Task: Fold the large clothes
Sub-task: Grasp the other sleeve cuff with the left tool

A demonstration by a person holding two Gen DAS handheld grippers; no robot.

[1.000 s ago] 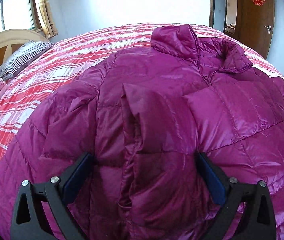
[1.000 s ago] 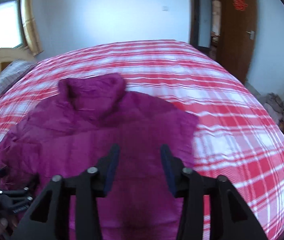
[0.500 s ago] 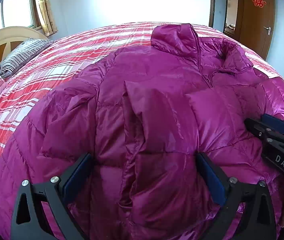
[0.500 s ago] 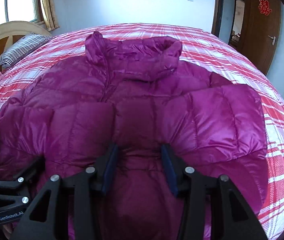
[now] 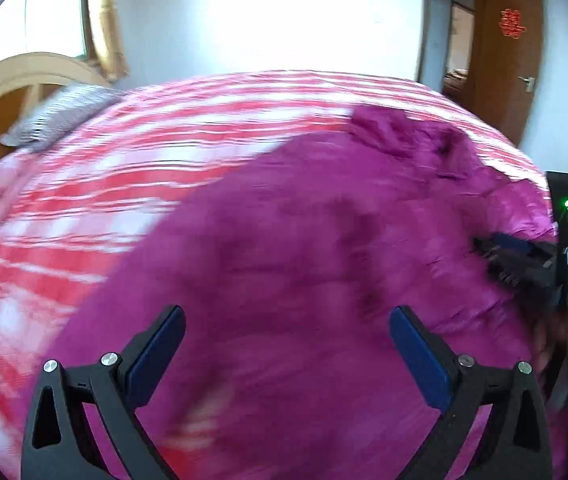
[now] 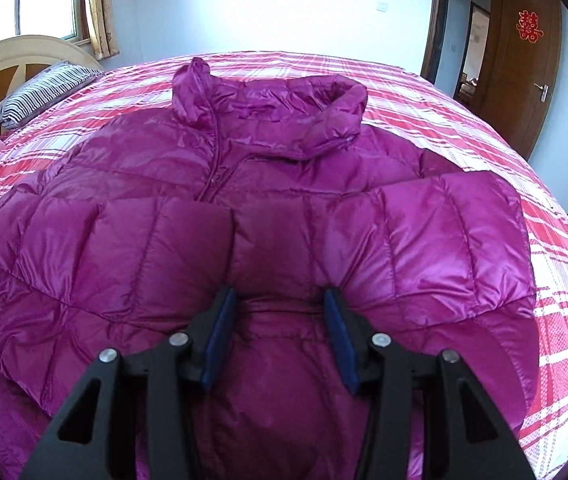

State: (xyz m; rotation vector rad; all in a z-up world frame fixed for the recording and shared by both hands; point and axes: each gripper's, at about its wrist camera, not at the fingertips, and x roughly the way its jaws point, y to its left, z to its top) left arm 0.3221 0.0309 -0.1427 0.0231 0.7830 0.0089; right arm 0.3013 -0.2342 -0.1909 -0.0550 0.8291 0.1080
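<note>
A magenta puffer jacket [image 6: 284,216] lies spread front-up on the bed [image 6: 463,112], which is covered in a red and white plaid sheet. Its collar [image 6: 276,104] points toward the bed's far edge, and both sleeves are folded in across the chest. A striped pillow [image 6: 40,96] sits at the bed's far left corner, against the wooden headboard [image 6: 16,56].

The right tool [image 6: 280,316] is pressed down into the jacket's lower front, jaws partly apart, with a ridge of padded fabric bulging up between the blue pads; whether they actually pinch it cannot be told.

The left tool [image 5: 285,340] is over the jacket's left part, near the bed's left side. Its jaws stand wide apart with nothing gripped between them. That view is heavily blurred. The right tool [image 5: 523,256] shows at its right edge.

A brown door [image 6: 523,60] stands beyond the bed's far right corner.
</note>
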